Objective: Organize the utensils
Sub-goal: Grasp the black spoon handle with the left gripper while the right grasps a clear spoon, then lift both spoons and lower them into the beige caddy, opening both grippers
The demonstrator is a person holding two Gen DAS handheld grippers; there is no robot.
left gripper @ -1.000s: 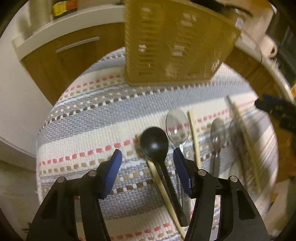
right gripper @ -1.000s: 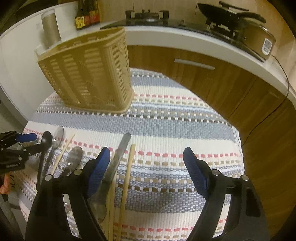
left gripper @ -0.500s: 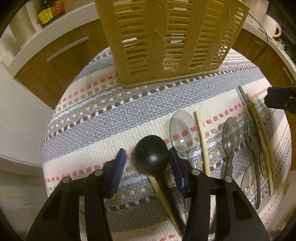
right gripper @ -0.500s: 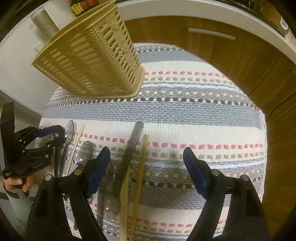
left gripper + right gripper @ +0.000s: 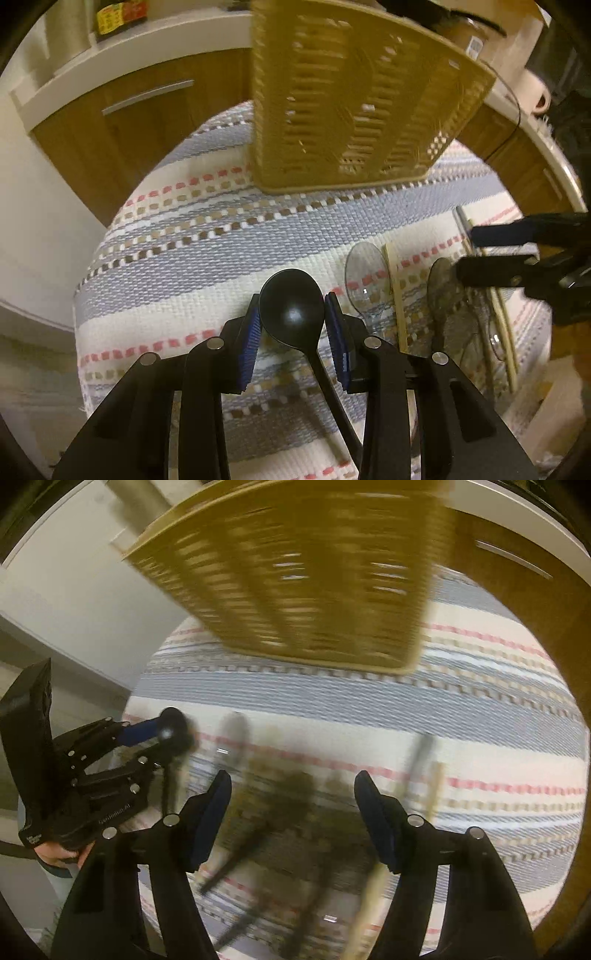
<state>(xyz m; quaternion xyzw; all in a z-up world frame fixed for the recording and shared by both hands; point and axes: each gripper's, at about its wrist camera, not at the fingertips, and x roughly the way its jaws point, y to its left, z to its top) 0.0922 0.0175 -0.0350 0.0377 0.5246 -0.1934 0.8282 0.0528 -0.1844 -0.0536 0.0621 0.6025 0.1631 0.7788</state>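
Observation:
My left gripper [image 5: 291,317] is shut on the black spoon [image 5: 291,314], its blue pads against the sides of the bowl. A clear spoon [image 5: 364,273], a wooden chopstick [image 5: 397,295] and a dark spoon [image 5: 441,288] lie to its right on the striped cloth [image 5: 207,236]. The tan slotted basket [image 5: 354,110] stands behind them. My right gripper [image 5: 293,801] is open above blurred utensils; a knife [image 5: 421,753] and a chopstick [image 5: 436,786] lie to its right. The left gripper [image 5: 162,734] with the black spoon shows at the left of the right wrist view.
Wooden cabinet fronts [image 5: 140,110] with metal handles and a white counter [image 5: 147,40] run behind the table. Bottles [image 5: 118,14] stand on the counter. The cloth's left edge drops off near a white wall [image 5: 33,206]. The basket [image 5: 303,576] looms close in the right wrist view.
My left gripper has closed on the black spoon's bowl. My right gripper has swung left and down over the utensils, its jaws narrower but still open; its view is blurred by motion.

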